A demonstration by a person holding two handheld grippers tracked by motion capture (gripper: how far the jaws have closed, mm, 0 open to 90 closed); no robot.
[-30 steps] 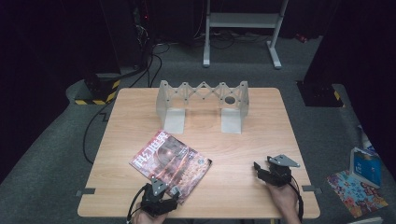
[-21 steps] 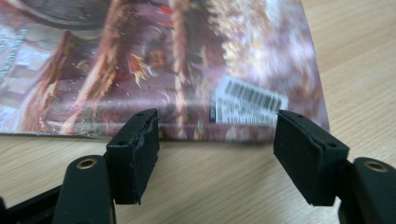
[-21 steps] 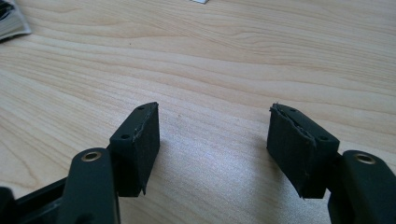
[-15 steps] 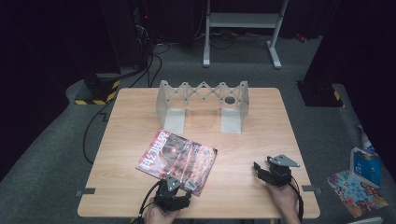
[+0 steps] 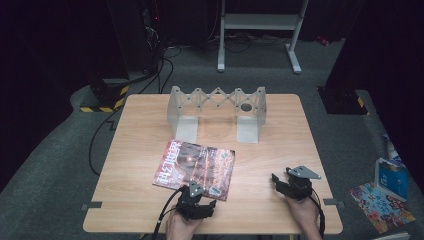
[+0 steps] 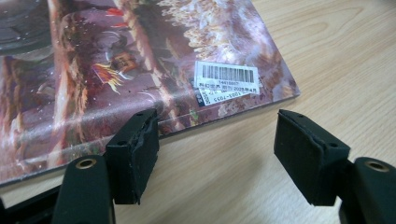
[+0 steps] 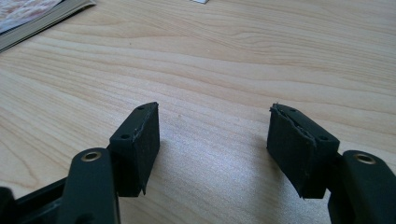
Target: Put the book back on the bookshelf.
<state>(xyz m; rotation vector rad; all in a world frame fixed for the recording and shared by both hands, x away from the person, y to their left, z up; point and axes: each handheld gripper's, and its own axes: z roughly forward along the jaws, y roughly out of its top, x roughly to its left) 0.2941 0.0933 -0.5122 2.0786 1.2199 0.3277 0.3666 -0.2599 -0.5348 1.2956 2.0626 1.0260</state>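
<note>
A glossy magazine [image 5: 196, 168] with a dark reddish cover lies flat on the wooden table [image 5: 140, 140], its barcode sticker [image 6: 226, 79] near the front corner. My left gripper [image 5: 198, 200] sits at the magazine's near edge, open, its jaws low over the table just in front of the magazine [image 6: 140, 60], nothing between them. My right gripper [image 5: 286, 186] rests near the table's front right, open over bare wood [image 7: 215, 140]. A corner of the magazine [image 7: 32, 16] shows at the top left of the right gripper view.
A grey folding rack [image 5: 216, 111] with zigzag struts stands at the back middle of the table. Cables [image 5: 107, 130] run on the floor to the left. A blue box [image 5: 391, 178] and a colourful booklet [image 5: 382, 206] lie on the floor at right.
The magazine has slid to the right and turned slightly on the table. My left gripper has moved right with it along the front edge. The right gripper has stayed put.
</note>
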